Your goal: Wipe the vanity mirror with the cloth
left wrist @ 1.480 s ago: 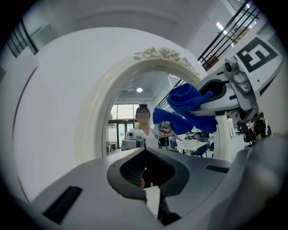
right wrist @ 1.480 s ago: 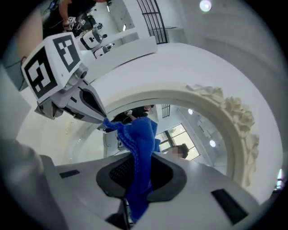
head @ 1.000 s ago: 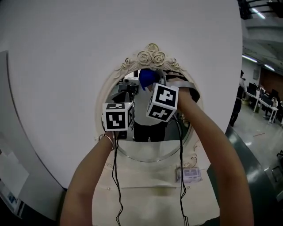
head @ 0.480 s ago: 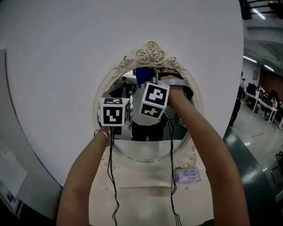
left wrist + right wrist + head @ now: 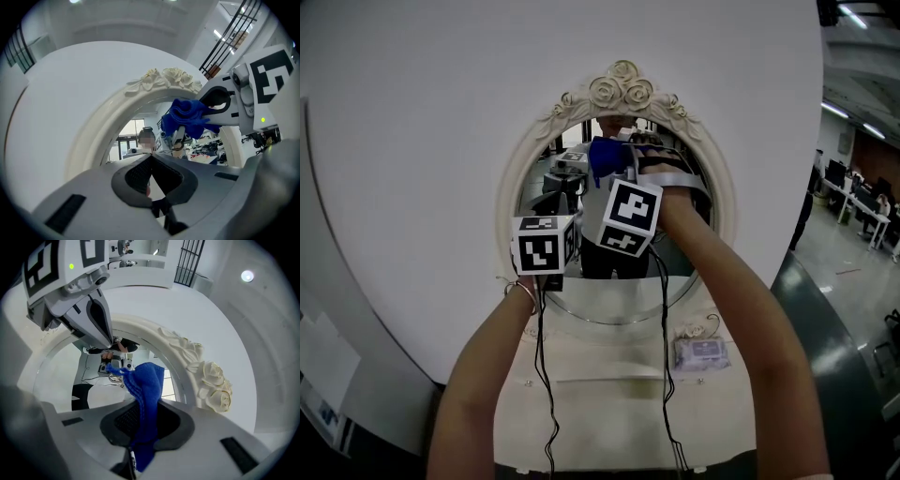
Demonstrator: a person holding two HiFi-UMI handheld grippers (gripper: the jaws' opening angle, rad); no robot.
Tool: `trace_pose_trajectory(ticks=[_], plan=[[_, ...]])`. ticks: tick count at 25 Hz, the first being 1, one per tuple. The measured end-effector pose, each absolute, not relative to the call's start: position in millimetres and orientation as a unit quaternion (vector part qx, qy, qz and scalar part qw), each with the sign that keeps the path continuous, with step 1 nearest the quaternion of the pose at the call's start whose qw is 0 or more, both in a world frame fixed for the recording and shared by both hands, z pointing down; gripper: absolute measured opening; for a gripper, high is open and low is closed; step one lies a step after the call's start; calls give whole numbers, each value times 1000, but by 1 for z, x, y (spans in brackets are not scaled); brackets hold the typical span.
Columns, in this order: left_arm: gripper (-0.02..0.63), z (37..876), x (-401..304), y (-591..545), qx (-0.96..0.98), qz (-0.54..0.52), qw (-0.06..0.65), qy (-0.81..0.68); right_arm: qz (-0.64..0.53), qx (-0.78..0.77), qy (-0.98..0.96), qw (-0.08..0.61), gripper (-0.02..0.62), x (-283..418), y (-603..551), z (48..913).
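Right now my right gripper (image 5: 143, 420) is clamped on the blue cloth (image 5: 146, 380). A tuft pokes out past the jaws, I'd say so that fabric and not plastic meets the glass. The cloth sits at the top of the mirror (image 5: 546, 178), left of centre and just under the rose crest (image 5: 623, 89). From the left gripper view it looks to be touching the glass, since the cloth and its reflection nearly join. Beginning high makes sense to me: the strokes can work downward over the oval.

My left gripper (image 5: 152, 176) has its jaws closed on nothing. It hangs lower and to the left, in front of the glass but apparently off it. I judge that keeps it out of the wiping path while it has no job.
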State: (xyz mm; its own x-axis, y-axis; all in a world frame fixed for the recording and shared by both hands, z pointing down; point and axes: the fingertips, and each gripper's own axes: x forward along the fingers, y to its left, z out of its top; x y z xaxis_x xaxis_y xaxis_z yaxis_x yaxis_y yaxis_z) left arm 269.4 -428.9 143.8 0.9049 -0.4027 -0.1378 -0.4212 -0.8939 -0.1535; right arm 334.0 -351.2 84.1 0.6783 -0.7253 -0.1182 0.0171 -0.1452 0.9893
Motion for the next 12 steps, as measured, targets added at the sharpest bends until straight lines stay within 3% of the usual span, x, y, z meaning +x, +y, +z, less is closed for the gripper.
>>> trace_pose_trajectory(ticks=[12], plan=[[3, 240, 269, -430, -975, 11, 76, 210, -275, 690, -310, 594, 66, 333, -351, 194]])
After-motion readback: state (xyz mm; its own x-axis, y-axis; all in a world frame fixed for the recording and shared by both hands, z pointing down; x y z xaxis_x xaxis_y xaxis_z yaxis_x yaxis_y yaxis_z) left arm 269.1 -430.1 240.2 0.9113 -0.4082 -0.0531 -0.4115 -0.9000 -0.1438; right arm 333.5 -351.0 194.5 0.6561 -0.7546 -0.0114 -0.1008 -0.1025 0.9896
